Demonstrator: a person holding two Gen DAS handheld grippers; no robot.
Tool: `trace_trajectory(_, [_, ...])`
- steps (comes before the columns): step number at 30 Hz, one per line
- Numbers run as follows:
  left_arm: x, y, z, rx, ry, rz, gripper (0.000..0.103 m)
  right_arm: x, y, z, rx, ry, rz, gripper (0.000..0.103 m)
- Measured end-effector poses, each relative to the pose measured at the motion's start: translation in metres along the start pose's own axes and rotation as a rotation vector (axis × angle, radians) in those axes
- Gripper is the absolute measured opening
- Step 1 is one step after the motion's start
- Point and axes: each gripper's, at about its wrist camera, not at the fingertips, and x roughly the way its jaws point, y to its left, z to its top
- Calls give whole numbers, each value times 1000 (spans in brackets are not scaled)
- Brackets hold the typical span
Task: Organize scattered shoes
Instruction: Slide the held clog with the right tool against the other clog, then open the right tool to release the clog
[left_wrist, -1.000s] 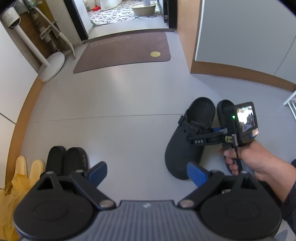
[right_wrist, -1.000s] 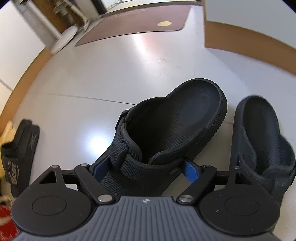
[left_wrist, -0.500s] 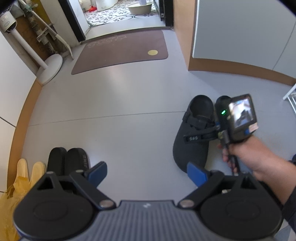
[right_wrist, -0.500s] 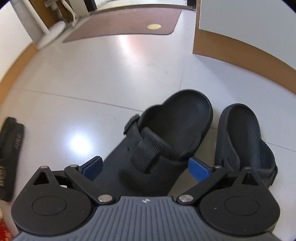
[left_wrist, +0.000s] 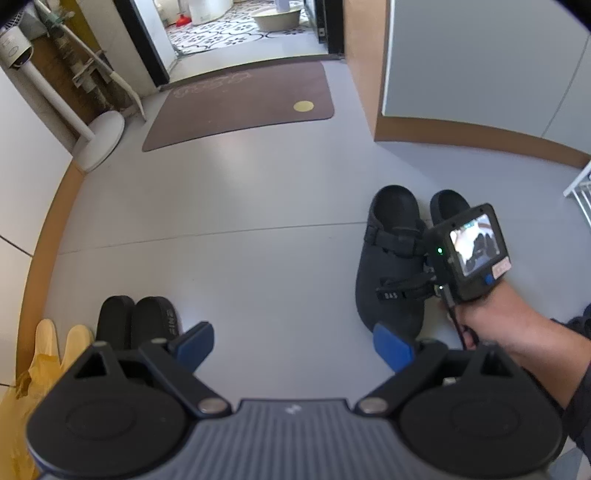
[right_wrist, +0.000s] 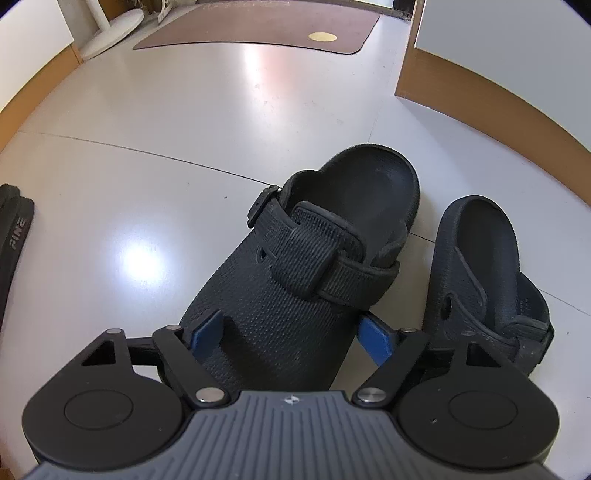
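black textured clog (right_wrist: 295, 295) lying strap-up beside its mate (right_wrist: 487, 273); right gripper (right_wrist: 291, 332) closing in, blue pads straddling its toe; left gripper (left_wrist: 291, 343) hanging spread, empty; bare floor (left_wrist: 229, 206) stretching leftward.

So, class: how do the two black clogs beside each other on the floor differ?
The left clog lies between the right gripper's blue pads; the right clog lies outside them. The left clog is angled, the right clog points straighter. Both are black, strapped and upright on the floor.
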Motion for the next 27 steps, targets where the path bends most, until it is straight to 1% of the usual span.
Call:
trace_trajectory(4, [-1, -2, 1, 1, -6, -5, 95, -4, -7, -6, -10, 13, -5, 74])
trace_trajectory(8, [2, -8, 2, 9, 7, -16, 95, -4, -21, -10, 63, 43, 20, 70])
trace_trajectory(12, [1, -9, 1, 13, 6, -11, 95, -6, -32, -18, 112, 52, 21, 67])
trace_trajectory(18, [1, -10, -1, 12, 8, -6, 95, -9, -40, -28, 202, 49, 13, 66])
trace_trajectory(21, [7, -10, -3, 13, 23, -23, 95, -9, -43, -31, 248, 55, 0, 66])
trace_trajectory(24, [13, -8, -3, 21, 33, 4, 94, -8, -46, -32, 251, 65, -8, 66])
trace_trajectory(27, [18, -5, -4, 11, 47, -6, 94, -8, -52, -30, 261, 88, -18, 66])
